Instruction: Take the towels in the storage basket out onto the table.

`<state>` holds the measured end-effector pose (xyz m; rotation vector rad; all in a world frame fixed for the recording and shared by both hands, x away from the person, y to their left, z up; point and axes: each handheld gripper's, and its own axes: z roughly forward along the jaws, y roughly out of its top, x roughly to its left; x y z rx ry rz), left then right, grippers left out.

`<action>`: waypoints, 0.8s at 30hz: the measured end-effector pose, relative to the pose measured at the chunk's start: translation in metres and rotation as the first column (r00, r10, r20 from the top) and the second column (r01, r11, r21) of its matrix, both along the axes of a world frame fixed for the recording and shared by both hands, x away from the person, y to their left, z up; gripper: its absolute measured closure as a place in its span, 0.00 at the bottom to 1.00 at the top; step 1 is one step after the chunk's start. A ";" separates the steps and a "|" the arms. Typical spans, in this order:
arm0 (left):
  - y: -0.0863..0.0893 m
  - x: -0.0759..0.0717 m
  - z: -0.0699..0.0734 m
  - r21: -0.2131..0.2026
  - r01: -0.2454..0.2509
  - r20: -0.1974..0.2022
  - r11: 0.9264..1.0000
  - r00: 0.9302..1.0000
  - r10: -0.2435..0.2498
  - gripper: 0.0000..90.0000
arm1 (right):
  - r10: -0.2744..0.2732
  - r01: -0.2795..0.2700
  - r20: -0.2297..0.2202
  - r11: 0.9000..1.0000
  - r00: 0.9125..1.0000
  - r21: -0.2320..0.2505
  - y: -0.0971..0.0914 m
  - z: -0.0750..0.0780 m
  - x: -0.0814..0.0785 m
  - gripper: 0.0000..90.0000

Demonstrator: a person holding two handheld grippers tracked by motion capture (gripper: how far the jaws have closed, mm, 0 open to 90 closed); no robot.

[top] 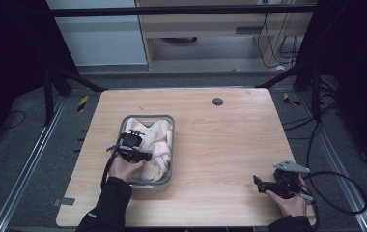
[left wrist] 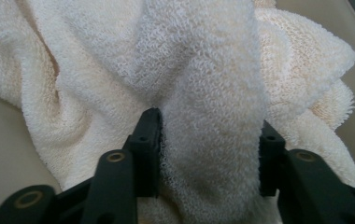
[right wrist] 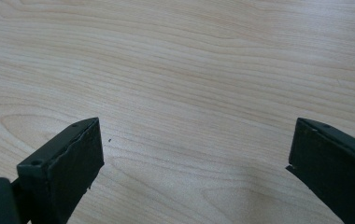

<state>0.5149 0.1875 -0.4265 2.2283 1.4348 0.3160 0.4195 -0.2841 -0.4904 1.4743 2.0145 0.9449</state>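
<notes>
Left tongs [left wrist: 208, 135], reaching into a grey tray [top: 169, 145] at the wooden surface's [top: 230, 140] left side, grip a thick fold of the cream towel [left wrist: 203, 84] heaped there, while the right tongs [right wrist: 194, 163] gape wide over bare surface near the front right corner.

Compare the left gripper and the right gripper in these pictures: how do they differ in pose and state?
The left gripper has a fold of the cream towel between its jaws; the right gripper has nothing between its wide-open jaws. The left gripper is over the grey tray; the right gripper is over bare wooden table. Both have black jaws.
</notes>
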 end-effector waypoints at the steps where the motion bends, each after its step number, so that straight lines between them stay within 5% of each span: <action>1: 0.000 0.000 0.001 0.003 0.001 0.000 1.000 1.000 -0.001 0.65 | 0.000 0.000 -0.001 1.000 1.000 0.001 0.000 0.000 0.000 0.04; 11: 0.008 -0.006 0.016 -0.032 0.008 0.054 0.999 0.998 -0.006 0.74 | 0.001 -0.001 -0.003 1.000 1.000 0.004 0.000 0.000 0.000 0.04; 24: 0.021 -0.020 0.075 -0.071 0.034 0.191 0.997 0.981 -0.019 0.75 | 0.000 0.000 -0.004 1.000 1.000 0.012 -0.001 0.001 0.000 0.04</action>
